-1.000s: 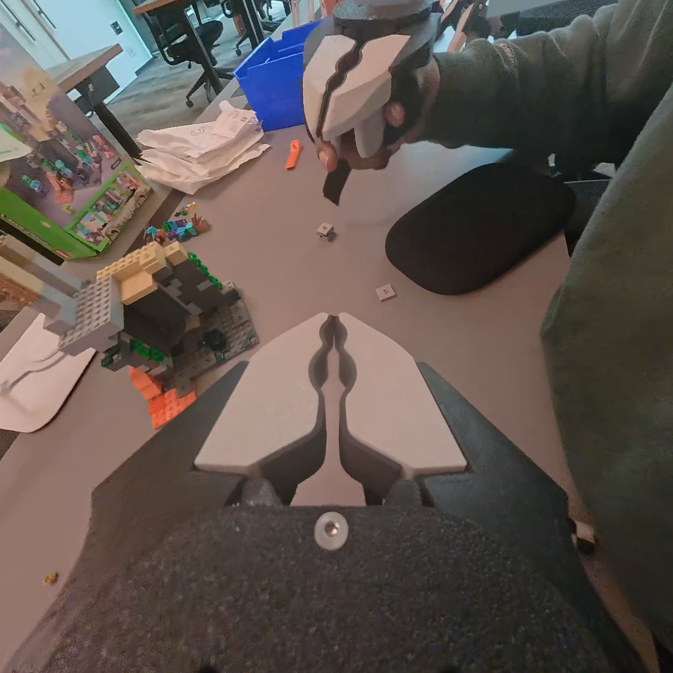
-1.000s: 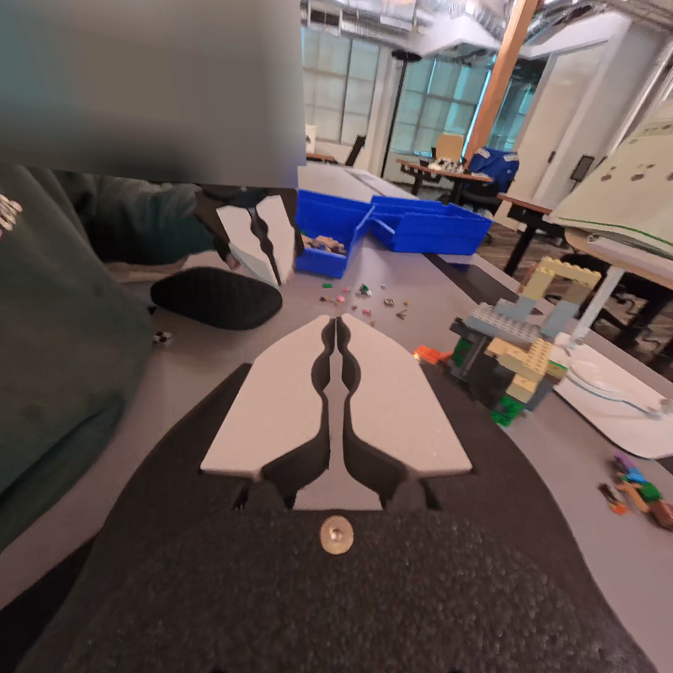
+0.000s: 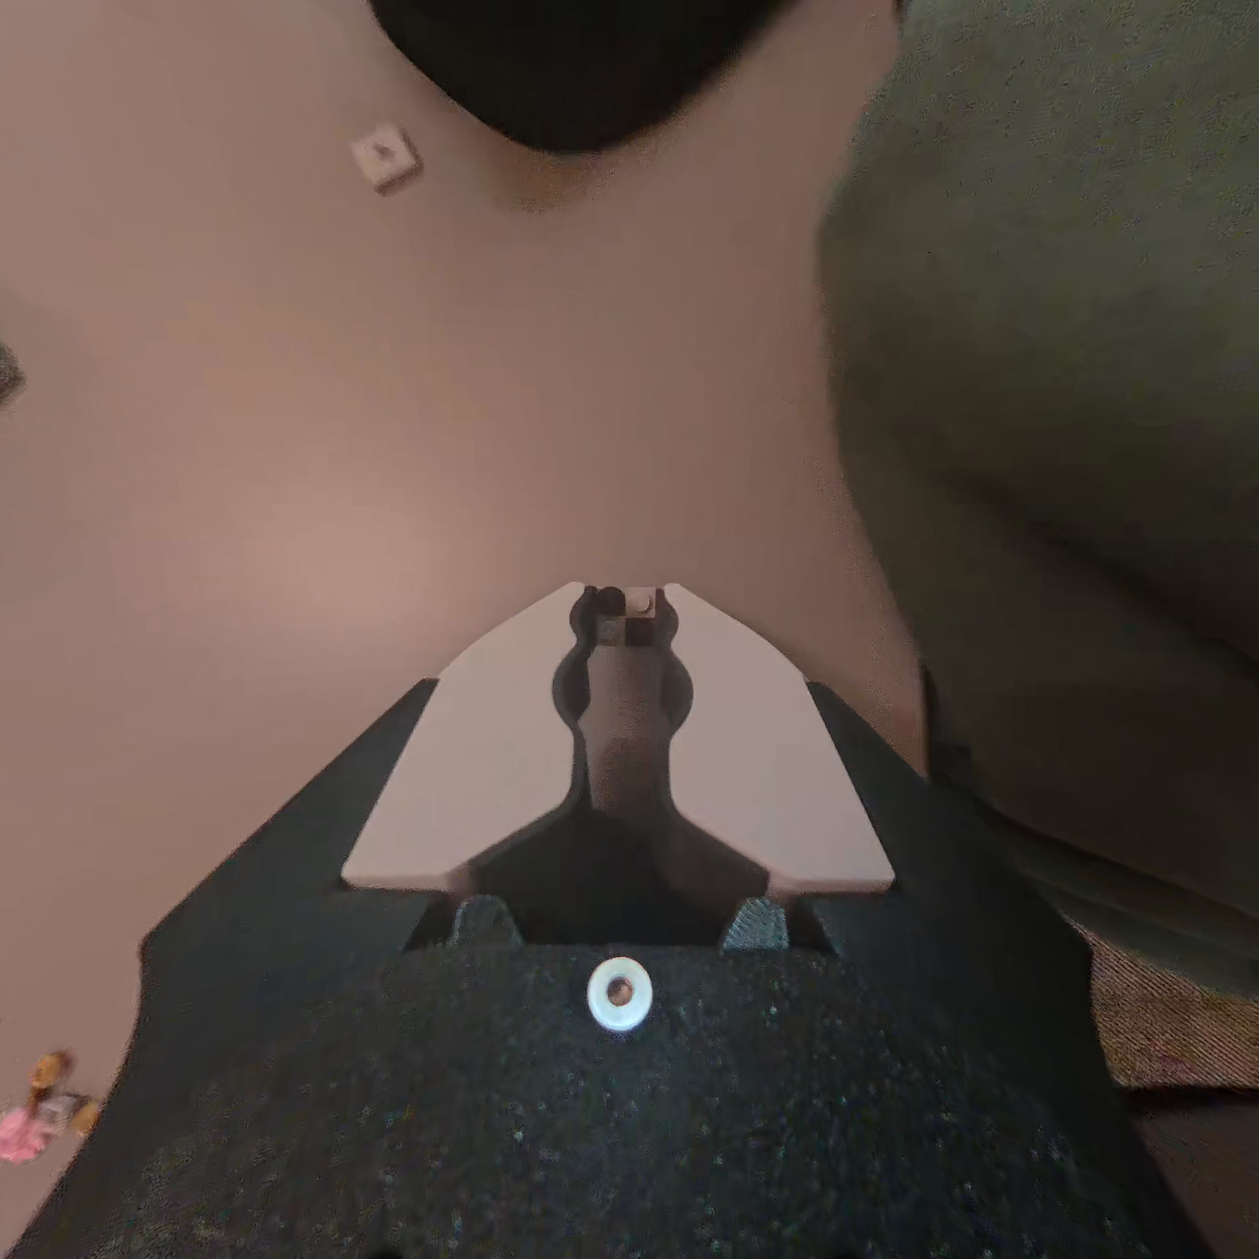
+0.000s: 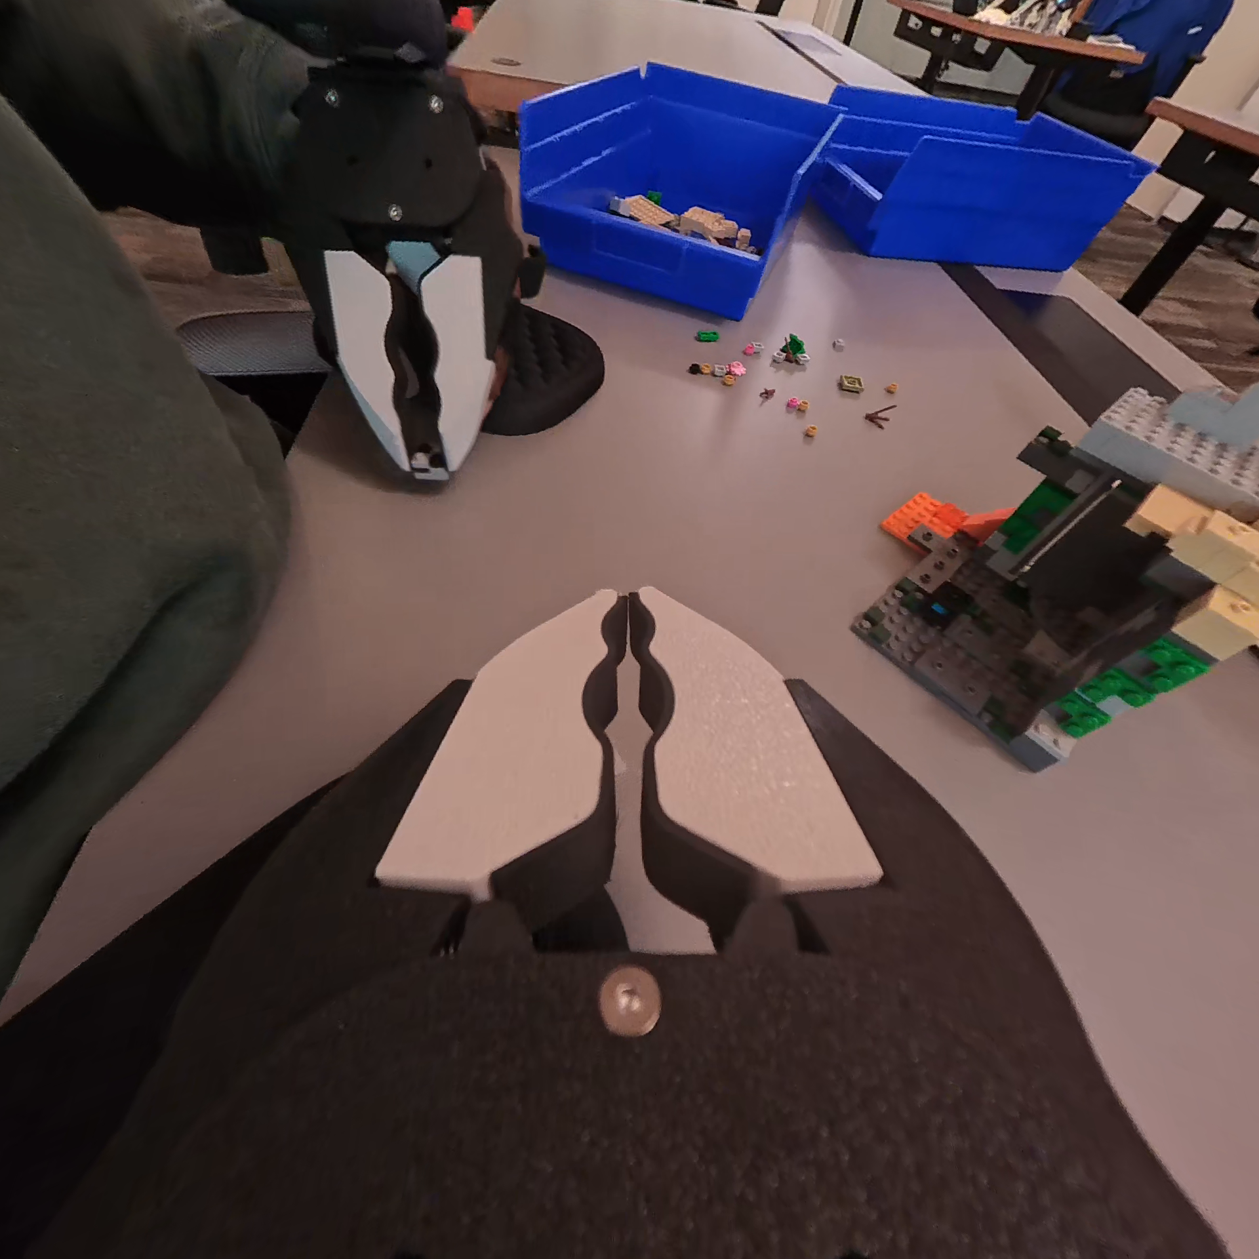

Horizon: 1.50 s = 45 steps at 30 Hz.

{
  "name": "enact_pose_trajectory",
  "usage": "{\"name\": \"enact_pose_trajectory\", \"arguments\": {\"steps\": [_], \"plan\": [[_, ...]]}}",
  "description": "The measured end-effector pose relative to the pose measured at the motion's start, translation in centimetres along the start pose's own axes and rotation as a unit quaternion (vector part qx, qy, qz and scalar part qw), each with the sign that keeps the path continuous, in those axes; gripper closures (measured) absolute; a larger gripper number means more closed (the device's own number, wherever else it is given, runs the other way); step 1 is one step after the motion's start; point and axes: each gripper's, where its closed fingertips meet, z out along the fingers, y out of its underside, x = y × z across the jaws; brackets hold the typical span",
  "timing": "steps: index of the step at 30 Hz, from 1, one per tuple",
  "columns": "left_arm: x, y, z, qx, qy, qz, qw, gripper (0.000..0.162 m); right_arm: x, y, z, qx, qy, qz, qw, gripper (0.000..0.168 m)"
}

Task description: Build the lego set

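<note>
Left gripper (image 3: 625,610) points down at the grey table (image 3: 340,422), tips at or just off the surface. Jaws are parted narrowly and pinch a small black-and-white lego piece (image 3: 630,616) right at the fingertips. In the right wrist view the same gripper (image 4: 428,467) sits at 10 o'clock, piece visible as a pale block at the tip. A small white square tile (image 3: 385,157) lies loose on the table at 11 o'clock in the left wrist view, just beside a black padded armrest (image 3: 579,61) at 12. A green sleeve (image 3: 1056,409) fills the 3 o'clock side.

Right gripper (image 4: 627,599) hovers over the table with nothing between the fingers; tips are nearly touching (only a hairline gap shows).

From the right wrist view, going left to right: blue bin (image 4: 654,184) at 12 o'clock with tan and grey bricks inside, second blue bin (image 4: 988,191) touching it at 1. Scattered small pieces (image 4: 790,375) (green, pink, tan, brown) sit on the table in front of the bins. Partly built lego model (image 4: 1063,586) stands at 3 o'clock, well apart from both grippers: dark grey base plate, green plates at the front corner, orange bricks at the back, tan and light grey blocks on top.
</note>
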Motion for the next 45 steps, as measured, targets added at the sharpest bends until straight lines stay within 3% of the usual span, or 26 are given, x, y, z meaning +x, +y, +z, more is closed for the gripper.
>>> {"name": "enact_pose_trajectory", "arguments": {"steps": [7,17,22,28,33,38,42,45], "plan": [[-6.6,-1.7,2.7,0.000,-0.013,-0.023,1.000,0.146,0.7,0.9,0.1,-0.032,0.013,0.007,0.999,0.167],[-8.2,-2.3,3.9,0.033,-0.012,-0.022,0.999,0.144,1.4,3.4,0.0,-0.093,0.020,0.013,0.995,0.166],[-8.0,-2.7,3.4,0.060,-0.019,-0.029,0.998,0.137,0.0,5.9,0.2,-0.184,-0.054,-0.015,0.981,0.159],[-8.4,-2.5,2.0,0.085,-0.043,-0.042,0.995,0.137,-1.1,7.7,1.1,-0.286,-0.134,-0.058,0.947,0.148],[-9.1,-2.0,0.5,0.109,-0.071,-0.054,0.990,0.139,-1.3,8.5,1.5,-0.340,-0.173,-0.067,0.922,0.148],[-9.2,-1.7,-0.5,0.133,-0.082,-0.056,0.986,0.140,-1.4,7.5,2.6,-0.339,-0.170,-0.047,0.924,0.153],[-9.4,-1.3,-0.8,0.134,-0.091,-0.051,0.985,0.141,-0.4,3.4,6.5,-0.280,-0.099,-0.002,0.955,0.153],[-9.6,-1.2,-1.0,0.143,-0.101,-0.056,0.983,0.142,-0.4,1.7,9.1,-0.274,-0.059,0.067,0.958,0.153]]}}
